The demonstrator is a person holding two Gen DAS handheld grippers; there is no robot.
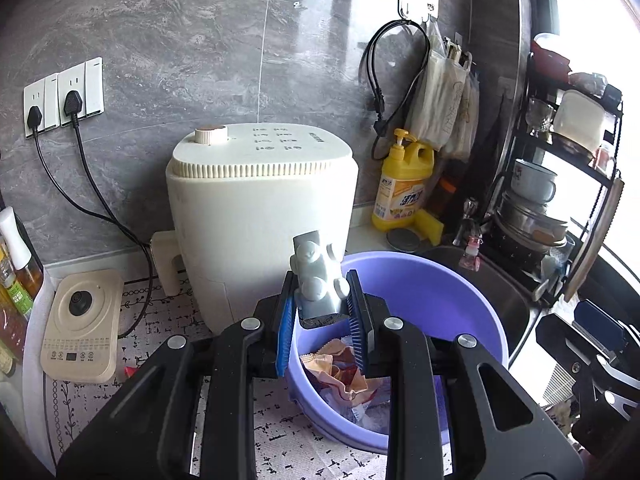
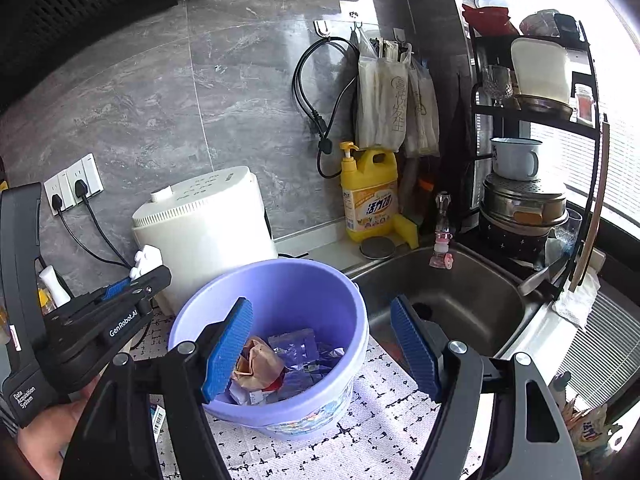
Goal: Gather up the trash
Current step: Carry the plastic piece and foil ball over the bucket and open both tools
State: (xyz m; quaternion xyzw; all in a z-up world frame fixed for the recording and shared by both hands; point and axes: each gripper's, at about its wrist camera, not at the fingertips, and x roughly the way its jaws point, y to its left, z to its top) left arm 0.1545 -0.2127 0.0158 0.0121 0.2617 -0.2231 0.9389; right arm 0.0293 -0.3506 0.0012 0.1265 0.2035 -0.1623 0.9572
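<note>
My left gripper (image 1: 322, 312) is shut on a pale grey knobbed plastic piece (image 1: 318, 280) and holds it over the near-left rim of the purple bucket (image 1: 448, 292). Crumpled wrappers (image 1: 340, 372) lie inside the bucket. In the right wrist view the left gripper (image 2: 132, 280) is at the left, with the white piece (image 2: 147, 261) sticking out of it beside the bucket (image 2: 296, 284). My right gripper (image 2: 320, 344) is open and empty, just above the bucket's near side, over wrappers and clear plastic (image 2: 280, 360).
A cream appliance (image 1: 260, 216) stands behind the bucket against the grey wall. A yellow detergent bottle (image 2: 370, 196) and a steel sink (image 2: 456, 300) are to the right, with a dish rack (image 2: 532, 160) beyond. A kettle base (image 1: 82, 324) sits on the patterned mat at left.
</note>
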